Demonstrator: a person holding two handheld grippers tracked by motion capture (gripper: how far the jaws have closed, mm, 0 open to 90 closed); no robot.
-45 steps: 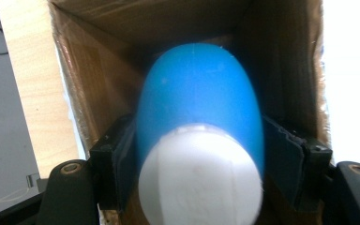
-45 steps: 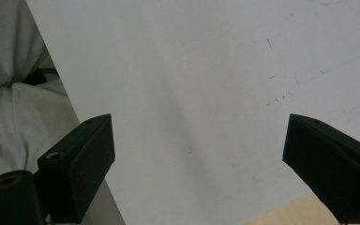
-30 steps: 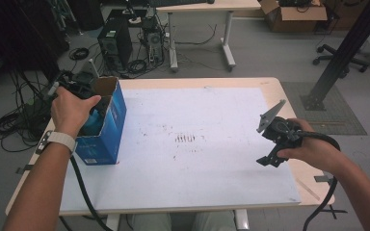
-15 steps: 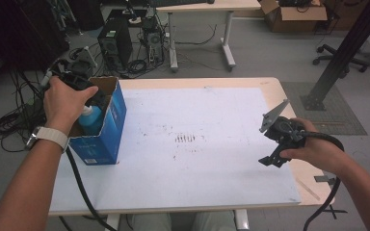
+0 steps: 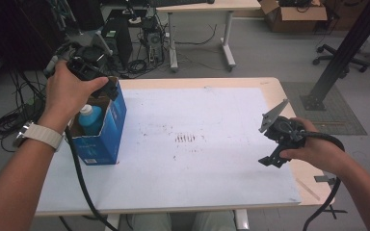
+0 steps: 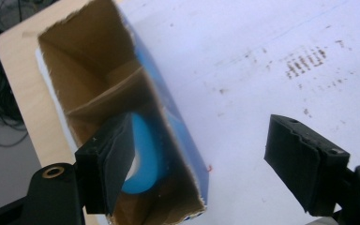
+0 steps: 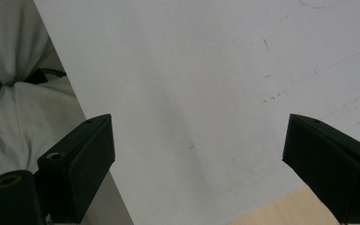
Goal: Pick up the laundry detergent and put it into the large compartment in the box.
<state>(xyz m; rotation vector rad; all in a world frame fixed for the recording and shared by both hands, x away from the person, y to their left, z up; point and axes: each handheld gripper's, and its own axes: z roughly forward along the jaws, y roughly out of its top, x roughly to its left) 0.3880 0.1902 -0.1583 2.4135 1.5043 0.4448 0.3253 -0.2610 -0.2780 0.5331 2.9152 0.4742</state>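
Note:
A blue cardboard box [image 5: 103, 134] stands open-topped at the table's left edge. Inside it a blue bottle [image 5: 90, 119] with a white cap stands upright. My left gripper [image 5: 101, 82] hovers above the box's far end, open and holding nothing. In the left gripper view the box [image 6: 168, 117] lies below the spread jaws of my left gripper [image 6: 201, 140], with the bottle [image 6: 145, 159] down in its near compartment. My right gripper [image 5: 270, 144] hangs open over the right side of the white sheet [image 5: 197, 168]; in its own view, my right gripper [image 7: 197, 154] has only bare sheet [image 7: 192, 70] between the jaws.
The wooden table [image 5: 289, 96] shows a bare strip along its right edge. Ink marks [image 5: 185, 138] dot the sheet's middle. Computer towers [image 5: 115, 33] and cables sit on the floor behind, with another desk [image 5: 202, 7] and a black post base [image 5: 318, 101] to the right.
My left hand has lifted up and back from the box top, uncovering the bottle inside. The right gripper has barely moved.

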